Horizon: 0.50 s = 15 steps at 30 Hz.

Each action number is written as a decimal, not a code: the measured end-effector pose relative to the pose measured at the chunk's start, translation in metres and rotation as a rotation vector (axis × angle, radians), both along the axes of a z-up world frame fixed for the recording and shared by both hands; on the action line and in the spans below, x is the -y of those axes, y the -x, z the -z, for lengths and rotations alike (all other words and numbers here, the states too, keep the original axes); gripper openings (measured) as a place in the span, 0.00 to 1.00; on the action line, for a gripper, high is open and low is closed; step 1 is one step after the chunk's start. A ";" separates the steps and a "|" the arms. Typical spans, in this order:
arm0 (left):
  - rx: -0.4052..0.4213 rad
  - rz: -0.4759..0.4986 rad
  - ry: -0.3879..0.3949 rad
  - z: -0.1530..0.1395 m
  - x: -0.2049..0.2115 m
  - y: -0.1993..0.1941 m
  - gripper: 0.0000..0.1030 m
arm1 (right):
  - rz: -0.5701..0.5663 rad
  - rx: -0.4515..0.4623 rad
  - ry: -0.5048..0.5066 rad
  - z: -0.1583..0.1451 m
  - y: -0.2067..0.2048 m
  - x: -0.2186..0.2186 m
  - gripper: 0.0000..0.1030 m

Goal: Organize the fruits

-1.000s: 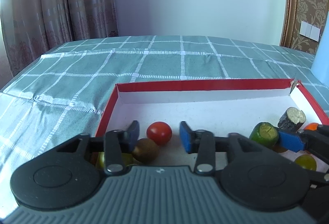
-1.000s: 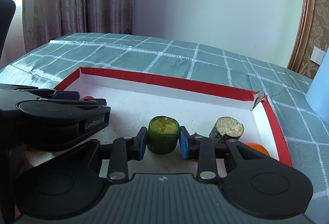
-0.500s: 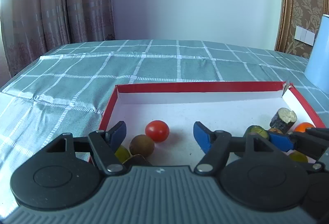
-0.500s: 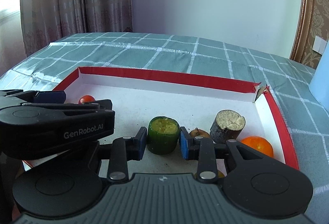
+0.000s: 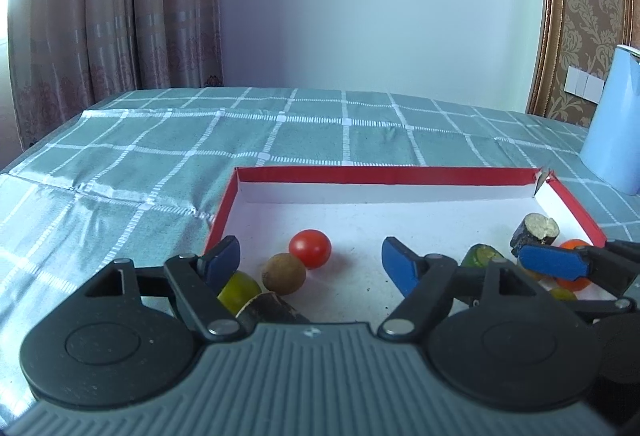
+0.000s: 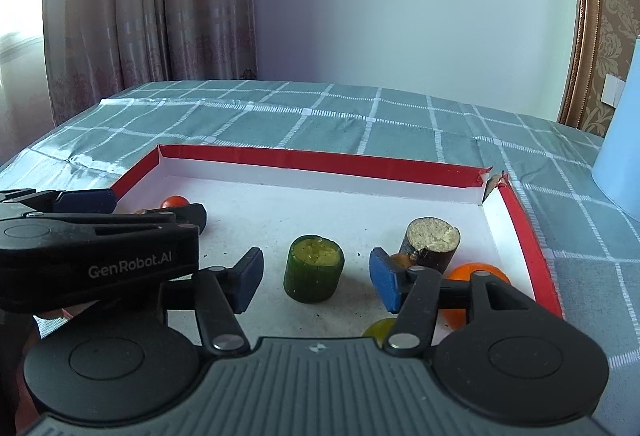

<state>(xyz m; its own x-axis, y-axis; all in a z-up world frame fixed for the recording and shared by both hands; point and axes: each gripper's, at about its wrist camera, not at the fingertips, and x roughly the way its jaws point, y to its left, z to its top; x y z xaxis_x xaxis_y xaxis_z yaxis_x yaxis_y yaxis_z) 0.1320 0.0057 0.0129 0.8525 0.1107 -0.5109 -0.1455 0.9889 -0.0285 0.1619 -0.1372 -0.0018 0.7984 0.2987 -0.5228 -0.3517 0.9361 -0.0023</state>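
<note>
A red-rimmed white tray (image 5: 384, 175) (image 6: 320, 161) lies on the checked cloth. My left gripper (image 5: 310, 262) is open and empty above the tray's left part, over a brown round fruit (image 5: 283, 273), a red tomato (image 5: 310, 248), a yellow-green fruit (image 5: 238, 290) and a dark cut piece (image 5: 268, 308). My right gripper (image 6: 316, 276) is open, its fingers apart on both sides of an upright green cucumber chunk (image 6: 314, 268). A dark cut chunk (image 6: 430, 242), an orange (image 6: 474, 276) and a yellow-green fruit (image 6: 380, 328) lie to its right.
A light blue jug (image 5: 612, 123) stands on the cloth right of the tray. The left gripper's body (image 6: 100, 256) fills the left of the right wrist view. Curtains and a wall stand behind the table.
The right gripper has opened and let go of the green cucumber chunk, which stands in the tray. The left gripper opened wider and both pulled back and up.
</note>
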 end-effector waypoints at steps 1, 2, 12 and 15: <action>0.006 -0.002 0.003 -0.001 0.000 0.003 0.77 | 0.002 0.005 0.001 0.000 0.001 0.000 0.58; 0.013 -0.006 0.006 -0.002 -0.001 0.006 0.78 | 0.006 0.009 0.001 -0.001 0.002 0.001 0.58; 0.055 -0.031 0.008 -0.008 -0.006 0.025 0.83 | 0.023 0.014 -0.032 -0.005 0.010 0.013 0.65; 0.073 -0.044 0.009 -0.010 -0.010 0.032 0.85 | 0.022 0.011 -0.038 -0.005 0.012 0.014 0.65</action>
<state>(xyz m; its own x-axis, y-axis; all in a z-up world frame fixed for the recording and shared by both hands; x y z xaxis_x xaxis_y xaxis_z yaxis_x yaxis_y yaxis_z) 0.1004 0.0153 0.0234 0.8817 0.1448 -0.4490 -0.1865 0.9812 -0.0498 0.1503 -0.1513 0.0035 0.8109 0.3005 -0.5021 -0.3312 0.9431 0.0296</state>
